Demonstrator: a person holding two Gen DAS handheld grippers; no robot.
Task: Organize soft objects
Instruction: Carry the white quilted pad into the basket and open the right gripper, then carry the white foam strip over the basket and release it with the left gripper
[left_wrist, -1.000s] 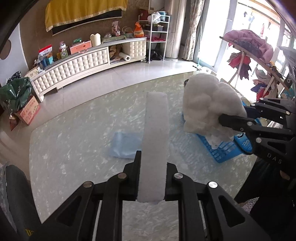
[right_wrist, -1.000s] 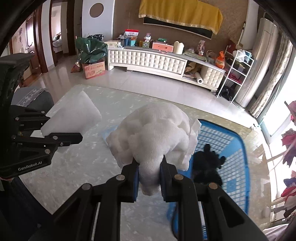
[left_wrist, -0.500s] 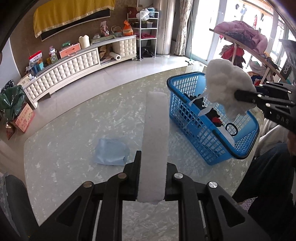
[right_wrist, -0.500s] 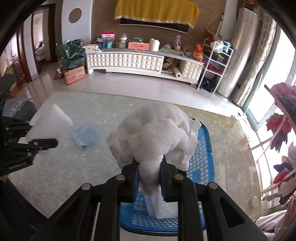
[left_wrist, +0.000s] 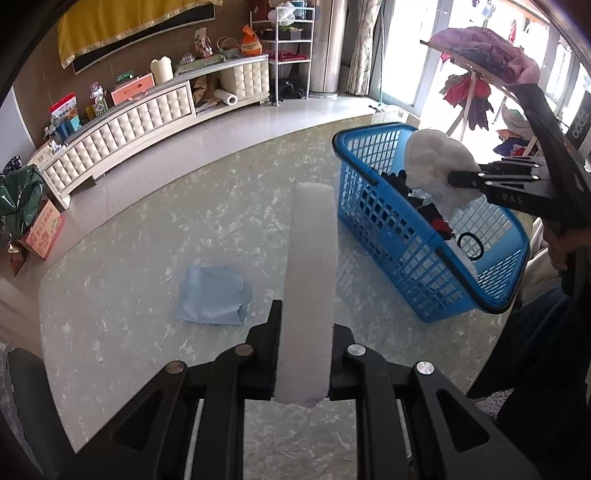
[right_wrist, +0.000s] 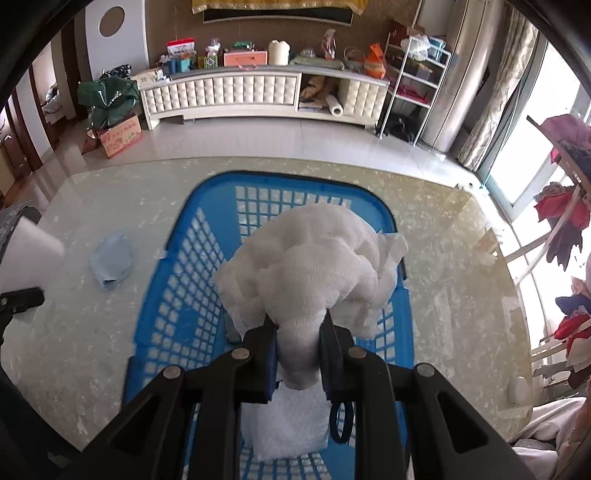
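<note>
My left gripper (left_wrist: 303, 325) is shut on a flat white foam strip (left_wrist: 312, 266) that sticks out forward above the marbled table (left_wrist: 129, 258). My right gripper (right_wrist: 297, 332) is shut on a bunched white gauze cloth (right_wrist: 314, 266) and holds it over the blue basket (right_wrist: 177, 266). In the left wrist view the right gripper (left_wrist: 458, 179) hangs with the white gauze cloth (left_wrist: 432, 162) above the blue basket (left_wrist: 391, 221), which holds dark items and a black ring (left_wrist: 470, 244). A folded light blue cloth (left_wrist: 212, 295) lies on the table left of the basket and shows as the blue cloth (right_wrist: 110, 262) in the right wrist view.
A white padded cabinet (left_wrist: 140, 122) with clutter on top lines the far wall. A clothes rack (left_wrist: 480, 62) with garments stands by the window at right. A white pad (right_wrist: 291, 424) lies in the basket under the right gripper. The left gripper's finger (right_wrist: 22, 299) shows at the left edge.
The right gripper has carried the gauze cloth away from the table's middle to a spot over the basket, uncovering the blue cloth. The left gripper drifted slightly, still gripping the foam strip.
</note>
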